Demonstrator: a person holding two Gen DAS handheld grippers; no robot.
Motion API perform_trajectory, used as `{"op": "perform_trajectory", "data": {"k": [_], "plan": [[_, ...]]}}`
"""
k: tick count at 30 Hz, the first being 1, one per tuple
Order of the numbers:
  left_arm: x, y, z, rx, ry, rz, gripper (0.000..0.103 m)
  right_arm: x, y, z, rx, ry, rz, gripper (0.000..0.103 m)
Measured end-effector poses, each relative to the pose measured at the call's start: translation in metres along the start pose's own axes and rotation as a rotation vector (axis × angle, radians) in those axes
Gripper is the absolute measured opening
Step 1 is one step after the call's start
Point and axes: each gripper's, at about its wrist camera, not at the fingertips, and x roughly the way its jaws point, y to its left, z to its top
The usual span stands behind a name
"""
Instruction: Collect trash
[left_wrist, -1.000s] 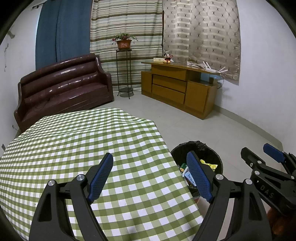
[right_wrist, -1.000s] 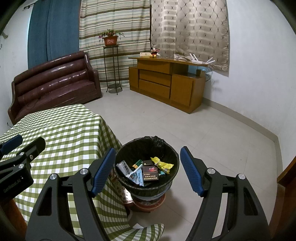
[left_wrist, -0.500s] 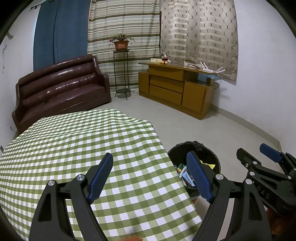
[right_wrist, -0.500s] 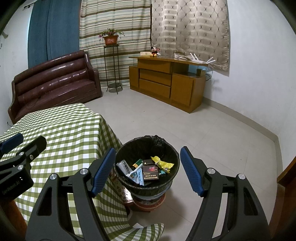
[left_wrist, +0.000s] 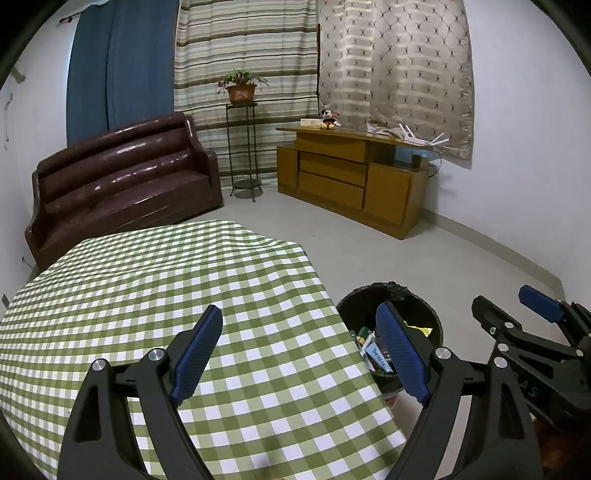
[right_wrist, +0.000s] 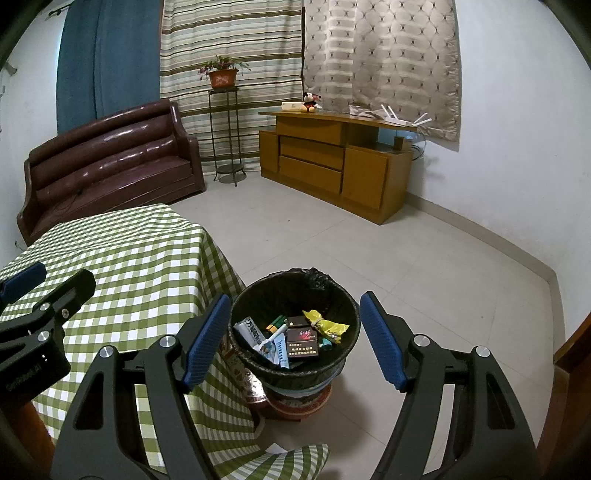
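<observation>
A black-lined trash bin stands on the floor beside the table and holds several items: cigarette packs, a yellow wrapper, a white carton. My right gripper is open and empty, above the bin. My left gripper is open and empty over the table's right edge, above the green checked cloth. The bin shows partly behind its right finger. The right gripper shows at the right of the left wrist view.
A brown sofa stands at the back left, a plant stand and a wooden cabinet against the far curtains. Grey tiled floor lies right of the bin. A wooden edge is at far right.
The left gripper has drawn back and up slightly over the table, so more cloth shows. The right gripper has barely moved. Both stay open.
</observation>
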Motion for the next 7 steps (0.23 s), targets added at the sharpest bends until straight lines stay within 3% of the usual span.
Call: {"op": "perform_trajectory", "data": {"k": [7], "plan": [[0.0059,0.0074,-0.0007,-0.013,0.04,0.005,0.083,0.0012,0.0029,-0.0025,-0.006,0.006,0.0,0.071]]}}
